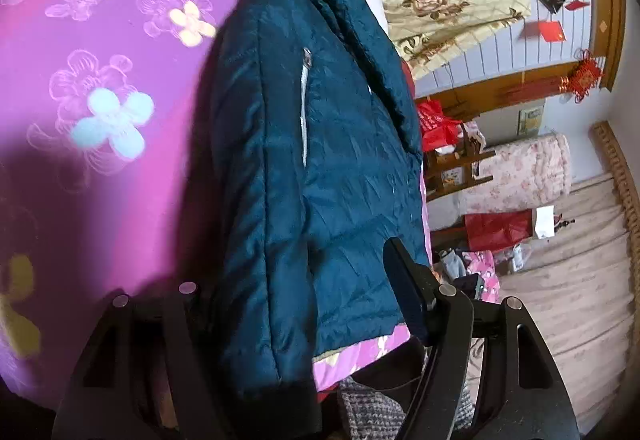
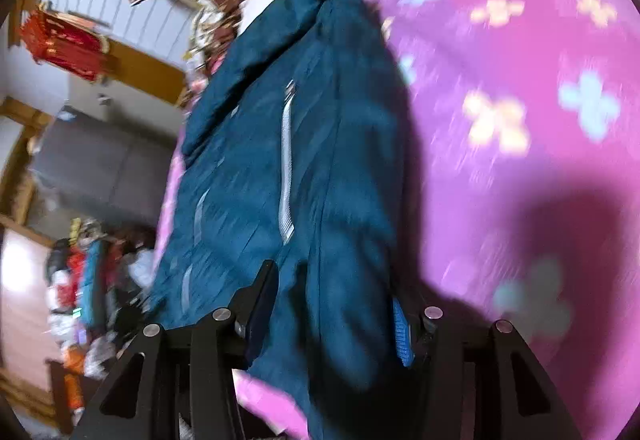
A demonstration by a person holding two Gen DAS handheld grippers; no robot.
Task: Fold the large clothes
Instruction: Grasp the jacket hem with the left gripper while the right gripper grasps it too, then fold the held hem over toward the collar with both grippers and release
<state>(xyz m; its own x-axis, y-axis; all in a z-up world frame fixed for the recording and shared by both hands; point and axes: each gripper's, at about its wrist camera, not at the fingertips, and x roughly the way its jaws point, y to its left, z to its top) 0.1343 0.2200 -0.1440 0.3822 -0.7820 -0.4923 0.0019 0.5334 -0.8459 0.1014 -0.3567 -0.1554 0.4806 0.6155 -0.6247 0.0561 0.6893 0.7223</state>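
On the bed's pink floral sheet (image 1: 120, 52) lies the teal jacket (image 1: 320, 160), folded narrow. Left gripper (image 1: 296, 304) and right gripper (image 2: 336, 304) straddle its hem, jaws parted, pads apparently not pressing. Risk: slick fabric unfolding or sliding off the bed edge.

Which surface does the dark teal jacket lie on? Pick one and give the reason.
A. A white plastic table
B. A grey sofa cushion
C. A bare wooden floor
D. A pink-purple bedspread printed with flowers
D: in both wrist views the dark teal jacket is spread over the pink-purple bedspread, whose pale blue and yellow flower prints show all around the jacket's edge.
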